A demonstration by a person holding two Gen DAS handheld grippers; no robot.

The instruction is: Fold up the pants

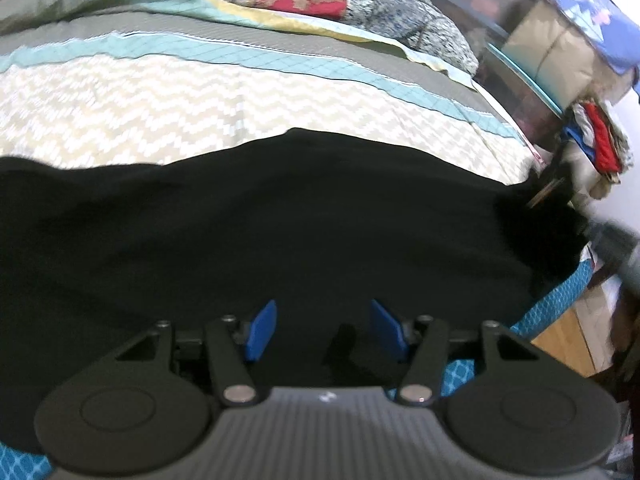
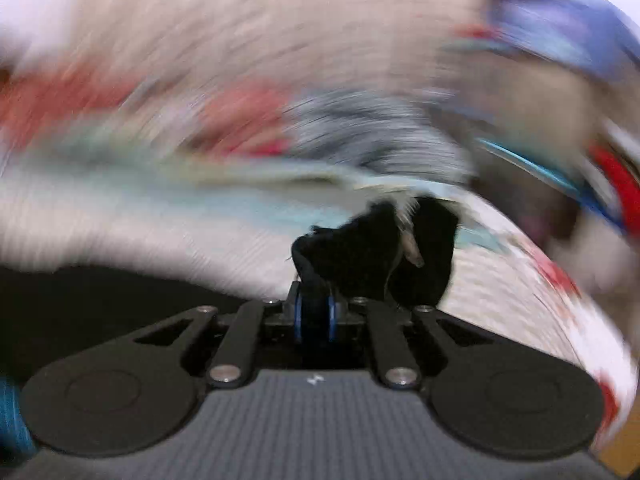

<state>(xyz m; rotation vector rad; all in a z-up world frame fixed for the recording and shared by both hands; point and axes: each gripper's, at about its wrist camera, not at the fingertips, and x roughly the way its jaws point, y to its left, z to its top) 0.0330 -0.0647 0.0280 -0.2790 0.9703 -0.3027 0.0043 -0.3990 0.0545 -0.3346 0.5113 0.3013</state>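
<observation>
Gripping black pants [image 2: 372, 248], right gripper [image 2: 316, 316]; no legible writing.

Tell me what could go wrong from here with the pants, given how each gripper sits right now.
1. The right gripper pinches only a small bunch of the black pants at its tips; its view is smeared with motion, so the cloth may slip out.
2. The left gripper has its jaws apart over the pants with nothing pinched, so that side is loose and may drag or bunch.
3. The pants already reach the edge of the bed cover and could slide off.
</observation>
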